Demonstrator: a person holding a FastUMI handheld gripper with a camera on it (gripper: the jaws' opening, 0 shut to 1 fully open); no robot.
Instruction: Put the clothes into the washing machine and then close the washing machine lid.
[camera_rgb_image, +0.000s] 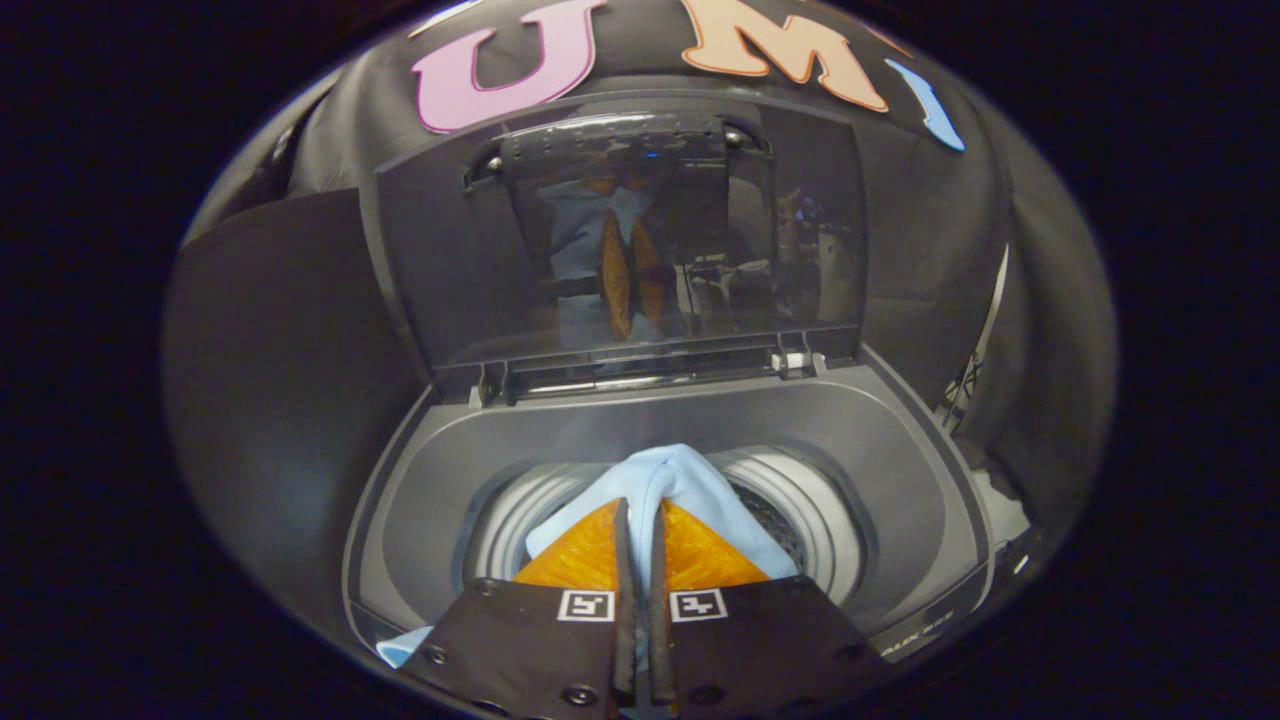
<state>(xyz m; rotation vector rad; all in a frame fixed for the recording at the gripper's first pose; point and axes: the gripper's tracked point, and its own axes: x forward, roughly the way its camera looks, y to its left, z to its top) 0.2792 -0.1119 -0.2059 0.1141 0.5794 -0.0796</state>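
Clothes (690, 485), pinched in the closed jaws, hang over the drum's rim (820, 500); lid (620, 230) upright.

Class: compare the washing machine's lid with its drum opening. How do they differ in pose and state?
The lid stands raised and upright behind the tub; the drum opening lies flat, facing up. The lid is glossy and mirrors the scene; the drum is pale and ribbed, with light blue cloth over it, pinched by the gripper. Both belong to one machine.

Light-blue cloth (668, 480) bunched, hanging over washing machine (900, 480) drum opening, pinched btwn gripper (640, 515) fingers. Lid (440, 260) upright, open, behind drum.
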